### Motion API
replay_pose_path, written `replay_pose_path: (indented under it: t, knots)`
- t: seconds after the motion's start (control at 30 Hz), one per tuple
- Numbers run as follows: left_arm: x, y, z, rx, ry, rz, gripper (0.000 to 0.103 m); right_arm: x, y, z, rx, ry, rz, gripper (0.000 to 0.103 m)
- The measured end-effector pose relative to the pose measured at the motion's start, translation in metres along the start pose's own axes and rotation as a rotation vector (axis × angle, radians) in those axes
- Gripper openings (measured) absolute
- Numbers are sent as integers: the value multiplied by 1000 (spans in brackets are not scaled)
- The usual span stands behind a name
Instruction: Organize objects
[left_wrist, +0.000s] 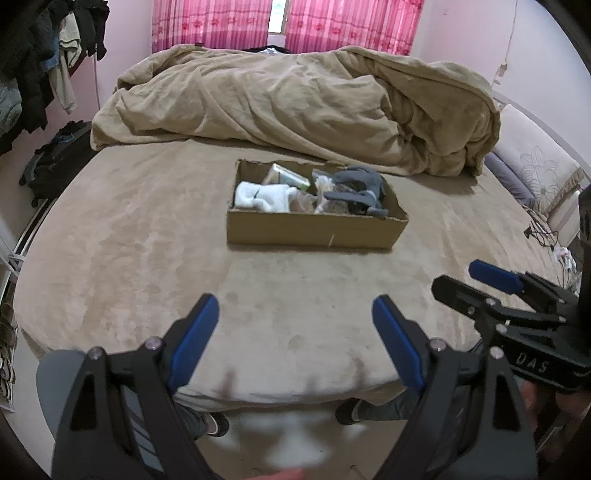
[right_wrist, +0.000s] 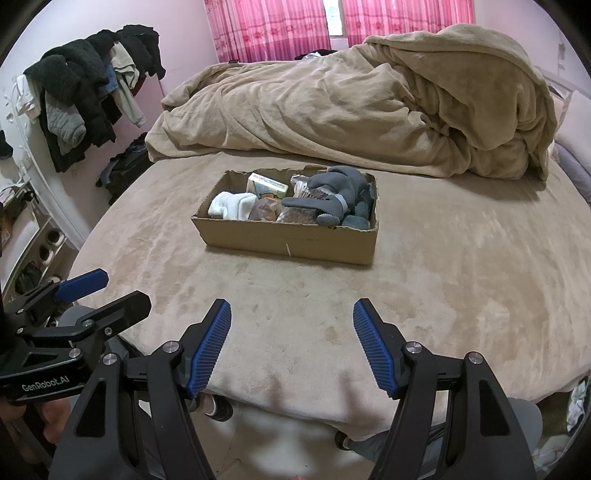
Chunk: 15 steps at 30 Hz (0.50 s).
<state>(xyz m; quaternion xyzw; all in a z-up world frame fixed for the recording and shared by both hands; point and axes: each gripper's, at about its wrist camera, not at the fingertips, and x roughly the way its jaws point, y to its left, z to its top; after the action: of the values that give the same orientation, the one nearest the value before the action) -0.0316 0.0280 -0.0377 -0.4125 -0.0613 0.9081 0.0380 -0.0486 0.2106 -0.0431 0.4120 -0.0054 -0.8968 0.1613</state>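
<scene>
Box (right_wrist: 288, 236) mid-bed, already packed: white socks (right_wrist: 232, 205) left, carton (right_wrist: 267, 184) far, grey socks (right_wrist: 340, 195) right. Left gripper (left_wrist: 295, 332) and right gripper (right_wrist: 291, 343) hovering near the bed's near edge, both well open and empty. Probably best to reach in from above, pinch one item only, avoid the cardboard rim.

one cardboard box (right_wrist: 288, 236), one blanket (right_wrist: 369, 110), two tools (right_wrist: 291, 314)
</scene>
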Motion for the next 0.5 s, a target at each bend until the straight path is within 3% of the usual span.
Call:
replay_pose_path:
  t: [0.5]
  knots:
    - [-3,-1,0,-2,-3,-3,86,0,0,0,-1,0,0,72]
